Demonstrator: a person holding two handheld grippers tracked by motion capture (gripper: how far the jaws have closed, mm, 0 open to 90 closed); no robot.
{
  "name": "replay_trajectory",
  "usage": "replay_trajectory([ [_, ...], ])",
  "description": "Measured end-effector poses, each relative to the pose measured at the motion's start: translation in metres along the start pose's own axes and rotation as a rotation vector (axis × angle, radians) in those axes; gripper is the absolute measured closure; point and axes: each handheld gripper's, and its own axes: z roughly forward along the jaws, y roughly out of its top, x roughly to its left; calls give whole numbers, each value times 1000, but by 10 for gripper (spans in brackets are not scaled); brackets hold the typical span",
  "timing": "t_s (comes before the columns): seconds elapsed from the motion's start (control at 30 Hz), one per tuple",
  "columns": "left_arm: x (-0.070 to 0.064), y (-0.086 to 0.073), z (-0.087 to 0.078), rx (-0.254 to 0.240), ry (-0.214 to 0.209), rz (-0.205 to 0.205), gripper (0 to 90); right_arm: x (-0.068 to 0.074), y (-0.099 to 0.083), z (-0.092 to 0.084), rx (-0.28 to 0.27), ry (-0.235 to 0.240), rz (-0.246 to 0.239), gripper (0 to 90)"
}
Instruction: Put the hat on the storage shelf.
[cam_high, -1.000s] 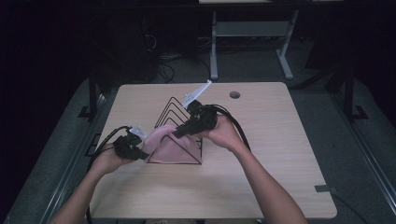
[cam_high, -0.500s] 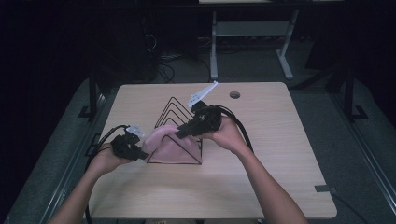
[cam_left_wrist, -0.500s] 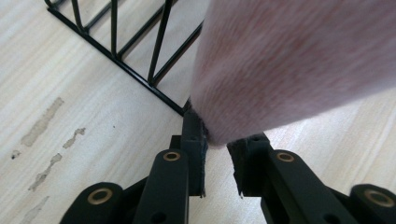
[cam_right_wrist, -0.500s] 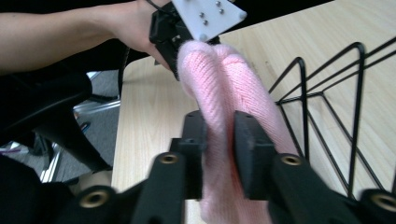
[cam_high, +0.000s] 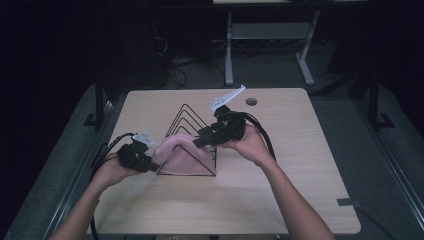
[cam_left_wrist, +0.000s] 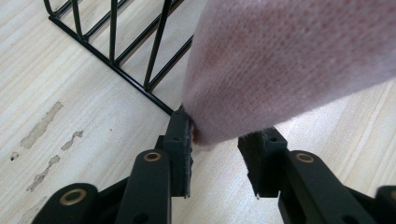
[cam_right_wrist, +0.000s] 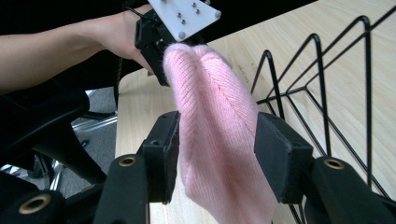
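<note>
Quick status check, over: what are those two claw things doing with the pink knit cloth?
Left gripper open, jaws either side of the pink cloth's end. Right gripper open around its other end. Cloth draped against the black wire rack. Nothing blocking.

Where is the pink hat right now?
In the high view the pink hat is near the middle of the table, draped against the front of the black wire rack, between the left gripper and the right gripper.
</note>
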Motion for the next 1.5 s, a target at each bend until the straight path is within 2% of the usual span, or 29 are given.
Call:
replay_trajectory([
  [0.17, -1, 0, -2, -6, -4, 6, 630, 0, -3, -5, -1, -6, 8, 497],
  [0.27, -2, 1, -5, -2, 9, 19, 602, -1, -5, -9, -4, -26, -5, 498],
  [0.43, -3, 2, -8, -16, 13, 14, 582, -3, -8, -13, -4, -43, 6, 485],
  [0.5, -4, 2, -10, -17, 18, 25, 576, -5, -12, -17, -6, -53, 18, 472],
  [0.73, -6, 2, -10, -26, 13, 14, 553, -9, -20, -28, -17, -80, 38, 438],
  [0.87, -6, 1, -11, -28, 7, 16, 532, -11, -27, -37, -14, -101, 58, 413],
  [1.0, -8, -1, -11, -37, 9, 2, 514, -15, -38, -45, -21, -125, 76, 388],
  [1.07, -8, -1, -12, -32, 12, 20, 509, -15, -42, -48, -26, -132, 92, 378],
  [1.1, -9, -1, -12, -41, 10, 8, 504, -17, -46, -51, -26, -140, 97, 369],
  [1.13, -9, -1, -13, -33, 10, 21, 502, -17, -49, -52, -28, -145, 105, 362],
  [1.37, -13, -4, -14, -44, 13, 14, 487, -22, -72, -63, -34, -163, 146, 350],
  [1.4, -13, -5, -14, -51, 10, 3, 484, -23, -75, -65, -29, -167, 153, 349],
  [1.5, -12, -8, -15, -43, 17, 13, 475, -23, -85, -69, -27, -179, 167, 334],
])
